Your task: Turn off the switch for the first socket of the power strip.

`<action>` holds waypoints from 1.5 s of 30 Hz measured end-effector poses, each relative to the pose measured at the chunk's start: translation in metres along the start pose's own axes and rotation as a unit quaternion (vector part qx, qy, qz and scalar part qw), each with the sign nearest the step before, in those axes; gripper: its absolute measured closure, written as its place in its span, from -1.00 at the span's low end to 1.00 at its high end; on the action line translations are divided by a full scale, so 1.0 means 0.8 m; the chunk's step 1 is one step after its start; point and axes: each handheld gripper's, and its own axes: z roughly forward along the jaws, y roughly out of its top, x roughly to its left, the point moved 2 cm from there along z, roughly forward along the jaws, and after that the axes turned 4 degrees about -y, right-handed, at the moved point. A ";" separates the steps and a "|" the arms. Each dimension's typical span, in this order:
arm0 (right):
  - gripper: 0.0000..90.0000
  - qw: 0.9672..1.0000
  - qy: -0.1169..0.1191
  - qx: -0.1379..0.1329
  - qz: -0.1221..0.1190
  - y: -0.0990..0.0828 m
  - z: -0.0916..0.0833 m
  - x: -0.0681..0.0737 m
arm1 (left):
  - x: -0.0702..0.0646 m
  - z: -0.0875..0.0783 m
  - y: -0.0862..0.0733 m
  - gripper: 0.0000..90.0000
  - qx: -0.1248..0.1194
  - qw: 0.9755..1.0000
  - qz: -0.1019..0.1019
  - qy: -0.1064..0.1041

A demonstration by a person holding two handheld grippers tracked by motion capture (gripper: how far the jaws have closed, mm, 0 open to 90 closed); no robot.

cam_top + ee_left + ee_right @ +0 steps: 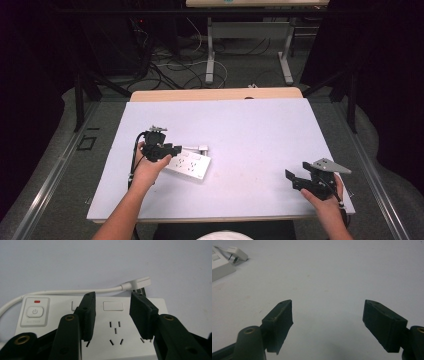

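A white power strip (190,165) lies flat on the pale mat, left of centre. Its white plug (196,148) rests on the mat just beyond it. My left gripper (175,149) hovers over the strip's near-left part. In the left gripper view the jaws (112,312) stand apart above the socket face (115,326) with nothing pinched; the power button (35,312), cable (62,292) and plug (140,282) lie ahead. My right gripper (295,179) rests at the mat's near right, open and empty (328,322); its view catches the strip (219,265) and plug (237,253) far off at top left.
The pale mat (250,125) covers a wooden table whose far edge (215,94) shows. Beyond it are floor cables (170,70) and another table's legs (210,55). Dark curtains flank both sides.
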 end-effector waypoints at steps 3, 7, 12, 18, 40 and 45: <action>-0.48 1.000 -0.002 -0.001 -0.001 0.000 0.000 0.000 | -0.002 -0.007 -0.003 0.09 -0.002 1.000 0.008 0.001; -0.48 1.000 -0.001 0.000 -0.001 0.000 -0.001 -0.001 | -0.001 -0.015 -0.009 0.02 -0.008 1.000 0.008 -0.005; -0.48 1.000 -0.001 0.000 -0.002 0.000 -0.001 -0.001 | 0.003 -0.028 -0.016 -0.10 -0.035 0.999 0.018 0.001; -0.48 1.000 -0.004 0.000 0.001 0.000 -0.001 0.000 | 0.008 -0.043 -0.022 -0.17 -0.054 0.998 0.024 0.000; -0.48 1.000 -0.001 0.001 0.001 0.000 -0.002 -0.001 | 0.041 -0.093 -0.056 -0.66 -0.116 0.993 -0.004 0.008; -0.48 1.000 -0.001 0.000 0.000 0.001 -0.002 0.000 | 0.054 -0.102 -0.070 -0.85 -0.136 0.990 -0.016 0.020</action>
